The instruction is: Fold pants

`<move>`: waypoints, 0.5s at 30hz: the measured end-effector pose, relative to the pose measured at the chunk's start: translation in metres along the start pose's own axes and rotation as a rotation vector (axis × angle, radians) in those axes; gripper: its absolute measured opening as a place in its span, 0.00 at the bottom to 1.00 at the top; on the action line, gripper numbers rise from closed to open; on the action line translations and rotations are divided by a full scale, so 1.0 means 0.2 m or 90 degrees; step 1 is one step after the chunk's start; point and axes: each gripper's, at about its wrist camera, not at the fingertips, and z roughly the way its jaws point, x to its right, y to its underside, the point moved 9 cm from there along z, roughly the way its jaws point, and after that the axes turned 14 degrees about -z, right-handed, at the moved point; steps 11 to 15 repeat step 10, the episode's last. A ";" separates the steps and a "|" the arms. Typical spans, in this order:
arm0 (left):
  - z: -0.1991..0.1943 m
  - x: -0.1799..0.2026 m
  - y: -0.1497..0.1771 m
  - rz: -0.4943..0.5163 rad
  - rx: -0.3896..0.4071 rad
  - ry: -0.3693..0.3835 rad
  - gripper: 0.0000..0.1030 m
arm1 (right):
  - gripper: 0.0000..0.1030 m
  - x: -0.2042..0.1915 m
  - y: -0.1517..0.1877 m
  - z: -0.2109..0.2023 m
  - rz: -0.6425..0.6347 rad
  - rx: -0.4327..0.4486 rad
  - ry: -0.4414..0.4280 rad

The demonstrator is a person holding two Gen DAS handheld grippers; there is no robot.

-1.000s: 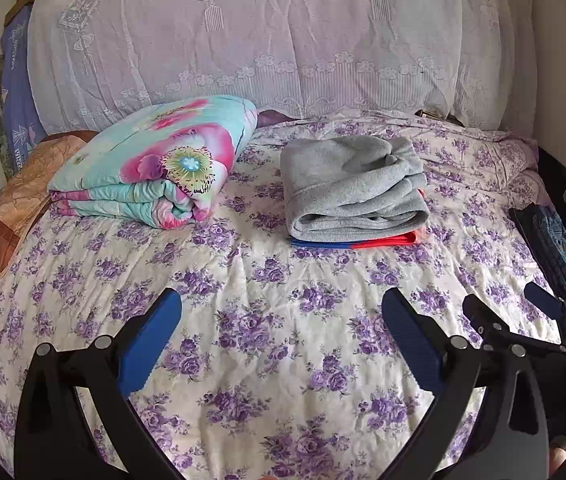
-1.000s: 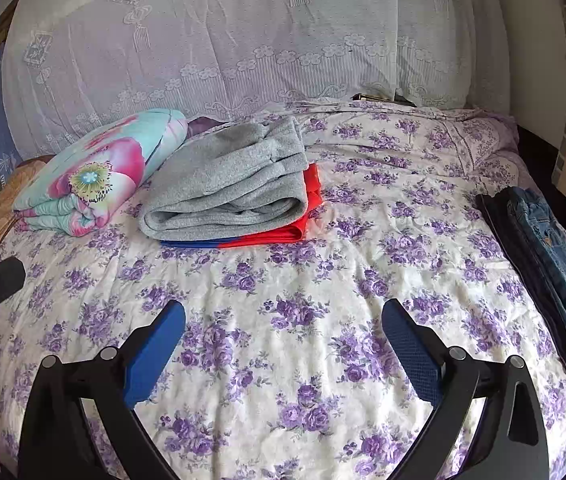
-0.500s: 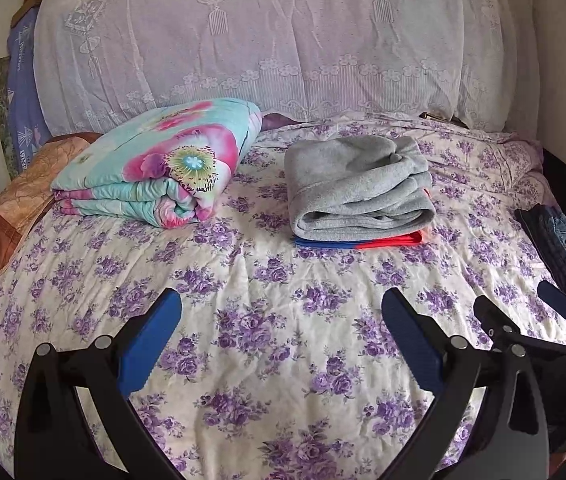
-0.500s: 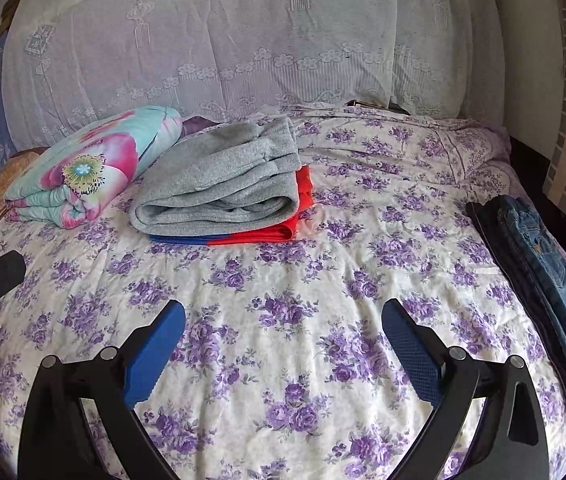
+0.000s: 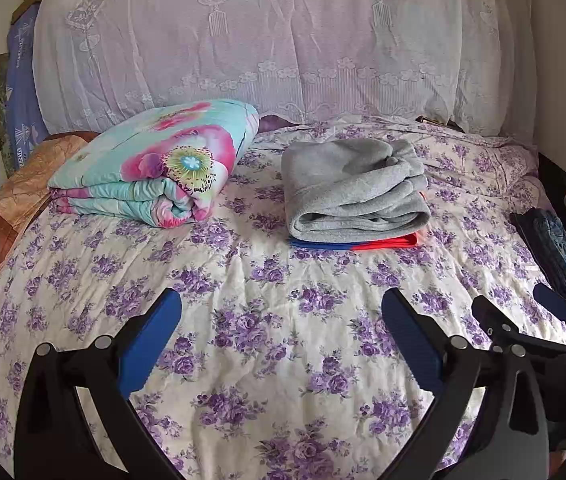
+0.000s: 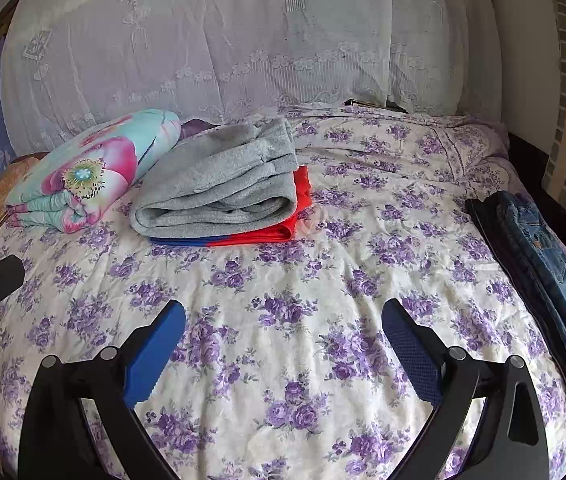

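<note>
Blue jeans lie unfolded along the bed's right edge, over a dark garment; they also show in the left wrist view. Folded grey pants rest on a folded red-and-blue garment at mid-bed, also in the right wrist view. My left gripper is open and empty above the floral bedspread. My right gripper is open and empty too, left of the jeans; it shows at the right of the left wrist view.
A folded floral quilt lies at the back left, a brown pillow beside it. A lace cloth covers the headboard. The bedspread stretches between the grippers and the stack. A wall stands at the right.
Both grippers have drawn back and up a little, so the bed looks slightly further away. Both stay open. Nothing on the bed has moved.
</note>
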 end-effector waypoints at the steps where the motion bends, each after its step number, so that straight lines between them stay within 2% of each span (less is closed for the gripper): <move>1: 0.00 0.00 0.00 0.000 -0.002 0.002 0.95 | 0.96 0.00 0.00 0.00 0.000 0.000 0.000; 15: 0.01 0.00 0.01 -0.002 -0.014 0.004 0.95 | 0.96 -0.01 0.00 0.00 0.003 0.001 0.001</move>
